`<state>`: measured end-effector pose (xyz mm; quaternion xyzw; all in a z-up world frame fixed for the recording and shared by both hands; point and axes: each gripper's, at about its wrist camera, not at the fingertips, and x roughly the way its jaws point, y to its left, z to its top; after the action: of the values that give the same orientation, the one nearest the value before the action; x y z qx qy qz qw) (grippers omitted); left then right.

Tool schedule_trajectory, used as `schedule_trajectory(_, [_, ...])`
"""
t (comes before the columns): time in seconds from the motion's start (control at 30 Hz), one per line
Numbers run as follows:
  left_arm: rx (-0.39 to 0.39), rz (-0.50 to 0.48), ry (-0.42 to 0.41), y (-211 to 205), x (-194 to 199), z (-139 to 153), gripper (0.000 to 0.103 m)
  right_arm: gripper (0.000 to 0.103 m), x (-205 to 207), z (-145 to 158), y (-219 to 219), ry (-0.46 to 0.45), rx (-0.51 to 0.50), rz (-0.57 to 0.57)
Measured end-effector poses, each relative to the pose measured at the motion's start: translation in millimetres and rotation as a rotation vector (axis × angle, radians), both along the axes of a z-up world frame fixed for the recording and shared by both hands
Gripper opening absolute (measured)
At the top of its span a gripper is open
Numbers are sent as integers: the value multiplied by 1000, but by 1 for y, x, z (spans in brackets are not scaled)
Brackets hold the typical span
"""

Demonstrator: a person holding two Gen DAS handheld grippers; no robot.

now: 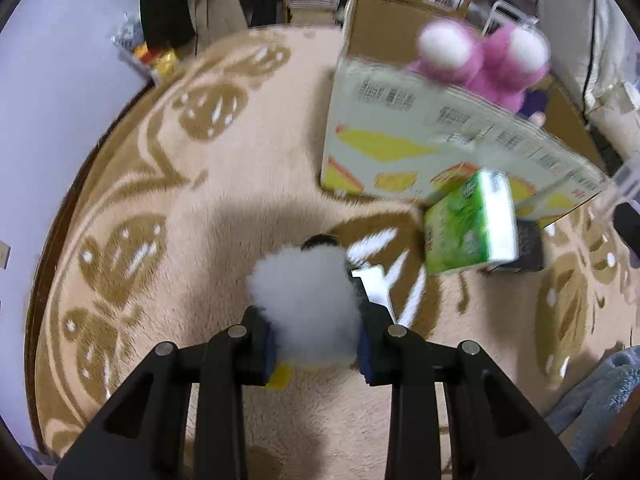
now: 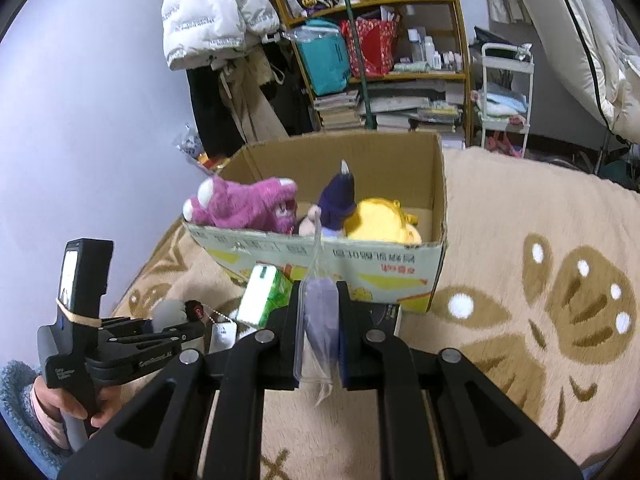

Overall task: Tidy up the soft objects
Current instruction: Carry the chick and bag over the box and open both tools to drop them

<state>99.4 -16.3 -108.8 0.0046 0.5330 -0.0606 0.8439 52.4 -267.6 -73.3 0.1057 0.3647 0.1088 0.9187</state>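
My left gripper [image 1: 316, 320] points down at the beige rug, shut on a white fluffy plush toy [image 1: 304, 288] with a yellow foot; a white tag [image 1: 376, 284] hangs beside it. In the right wrist view the same gripper [image 2: 188, 318] is at the lower left in a person's hand. My right gripper [image 2: 320, 304] is shut on a clear plastic pouch [image 2: 318, 332] holding something purple. Ahead stands an open cardboard box [image 2: 438, 200] holding a pink plush [image 2: 248, 208], a dark purple toy [image 2: 340, 200] and a yellow plush [image 2: 380, 220].
A green tissue pack [image 1: 468, 228] lies against the box front, on a black item [image 1: 528, 248]. The patterned rug [image 2: 520, 240] spreads right of the box. Behind are a cluttered shelf [image 2: 380, 76], hanging coats [image 2: 216, 20] and a white cart [image 2: 506, 100].
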Motion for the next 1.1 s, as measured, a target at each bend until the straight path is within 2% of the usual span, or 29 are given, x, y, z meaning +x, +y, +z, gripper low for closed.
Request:
schedule_trajectory(0.1, [-31, -10, -68, -3, -7, 20, 29, 14, -4, 10, -1, -47, -2, 2])
schedule_trajectory(0.2, [-26, -28, -198, -8, -20, 47, 29, 14, -8, 18, 0, -88, -8, 6])
schedule_trajectory(0.33, [-63, -46, -312, -15, -34, 75, 29, 14, -10, 24, 1, -117, -11, 10])
schedule_trajectory(0.5, [-64, -47, -436, -15, -40, 100, 29, 14, -9, 28, -1, -139, -13, -4])
schedule_trajectory(0.7, [-73, -63, -520, -17, -23, 126, 29, 14, -1, 37, -7, -179, -10, -1])
schedule_trajectory(0.93, [-35, -103, -586, -33, 14, 150, 29, 14, 19, 41, -9, -204, -24, 2])
schedule_trajectory(1.0, [-26, -114, -594, -38, 26, 151, 30, 14, 28, 40, -10, -211, -23, 0])
schedule_trajectory(1.1, [-57, -111, -557, -41, 49, 144, 30, 14, 43, 36, -11, -207, -29, -10])
